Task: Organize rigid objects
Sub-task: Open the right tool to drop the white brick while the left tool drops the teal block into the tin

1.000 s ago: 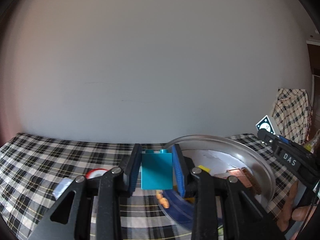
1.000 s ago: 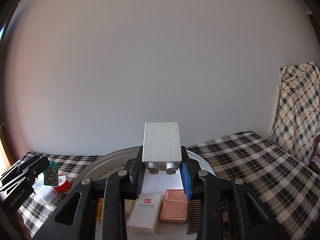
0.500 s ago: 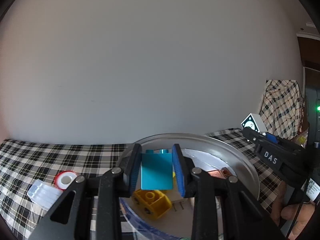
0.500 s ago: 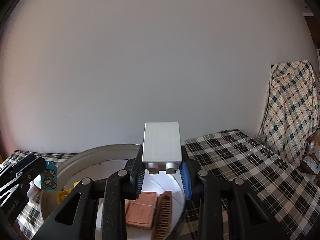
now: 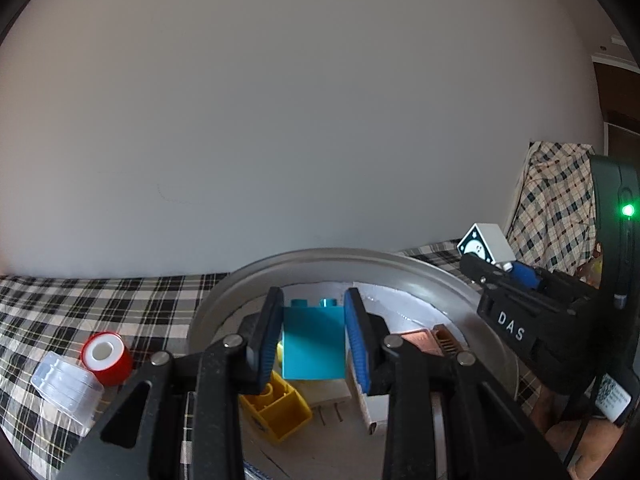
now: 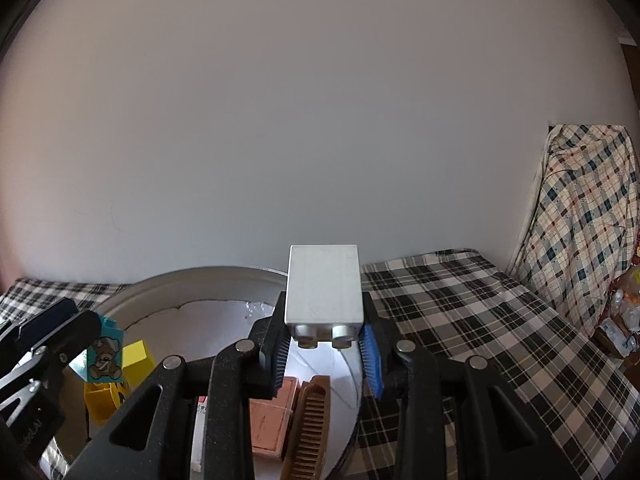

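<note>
Left to right: clear ribbed plastic case [image 5: 66, 380] and red spool [image 5: 106, 358] on checked cloth; left gripper [image 5: 314, 340], jaws clamped on the teal block's [image 5: 314, 344] flat sides above the metal basin [image 5: 352, 264]; right gripper [image 6: 324, 346], jaws closed on the white block [image 6: 324, 286]. Both blocks look light, stiff, smooth, likely slippery.

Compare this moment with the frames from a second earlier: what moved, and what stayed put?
The left gripper carried the teal block from the checked cloth's side to over the metal tray. The right gripper, holding the white block, drifted toward the tray's right edge. Both grips stayed shut; nothing was released.
</note>
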A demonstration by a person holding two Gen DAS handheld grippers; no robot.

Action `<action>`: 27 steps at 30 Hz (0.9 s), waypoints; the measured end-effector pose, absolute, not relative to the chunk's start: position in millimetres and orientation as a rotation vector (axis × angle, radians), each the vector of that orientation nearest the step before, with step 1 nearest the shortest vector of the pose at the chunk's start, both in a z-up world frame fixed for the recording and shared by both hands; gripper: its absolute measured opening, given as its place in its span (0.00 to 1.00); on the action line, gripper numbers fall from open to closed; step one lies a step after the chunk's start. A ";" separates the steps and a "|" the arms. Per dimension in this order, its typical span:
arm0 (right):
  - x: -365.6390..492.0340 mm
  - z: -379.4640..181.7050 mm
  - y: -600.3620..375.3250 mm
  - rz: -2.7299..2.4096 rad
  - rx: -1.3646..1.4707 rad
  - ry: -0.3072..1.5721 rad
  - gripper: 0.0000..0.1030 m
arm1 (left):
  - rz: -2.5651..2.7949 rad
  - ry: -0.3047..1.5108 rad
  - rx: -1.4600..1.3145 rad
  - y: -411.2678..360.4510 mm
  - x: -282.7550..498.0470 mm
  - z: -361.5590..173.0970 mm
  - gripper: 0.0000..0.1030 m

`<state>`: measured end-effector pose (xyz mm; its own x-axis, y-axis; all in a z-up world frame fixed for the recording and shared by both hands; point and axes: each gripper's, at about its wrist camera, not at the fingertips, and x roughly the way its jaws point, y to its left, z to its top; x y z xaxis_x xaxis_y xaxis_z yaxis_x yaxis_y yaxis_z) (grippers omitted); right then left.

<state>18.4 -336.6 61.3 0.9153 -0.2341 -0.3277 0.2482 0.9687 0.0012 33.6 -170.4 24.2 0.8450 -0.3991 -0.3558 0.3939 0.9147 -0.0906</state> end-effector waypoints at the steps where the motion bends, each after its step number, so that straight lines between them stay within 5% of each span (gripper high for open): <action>1: 19.9 60.1 -336.0 -0.247 0.039 0.342 0.33 | -0.418 0.384 -0.015 -171.0 34.7 23.3 0.29; 17: 33.6 46.3 -327.5 -0.205 0.011 0.439 0.33 | -0.389 0.455 0.018 -181.0 51.1 7.7 0.30; 18: 34.6 45.4 -326.7 -0.192 0.012 0.446 0.33 | -0.378 0.457 0.014 -180.2 51.6 7.3 0.39; 19: 35.0 45.1 -326.8 -0.169 0.025 0.448 0.33 | -0.371 0.458 0.008 -179.1 51.9 7.1 0.65; 20: 34.7 45.4 -327.3 -0.155 0.038 0.445 0.36 | -0.354 0.450 0.000 -177.0 50.8 7.3 0.78; 22: 30.0 46.7 -330.2 -0.163 0.066 0.421 0.52 | -0.279 0.414 -0.024 -169.4 47.1 8.8 1.00; 24: 22.0 50.7 -336.9 -0.184 0.094 0.376 0.80 | -0.287 0.404 -0.039 -163.9 44.6 11.5 1.00; 27: 11.3 56.1 -346.1 -0.181 0.161 0.317 0.84 | -0.285 0.410 -0.033 -163.3 42.0 12.0 1.00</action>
<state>11.3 -346.1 56.1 0.9342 -0.1516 -0.3230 0.2018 0.9710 0.1281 42.0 -163.3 12.0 0.8778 -0.2803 -0.3885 0.2669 0.9596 -0.0891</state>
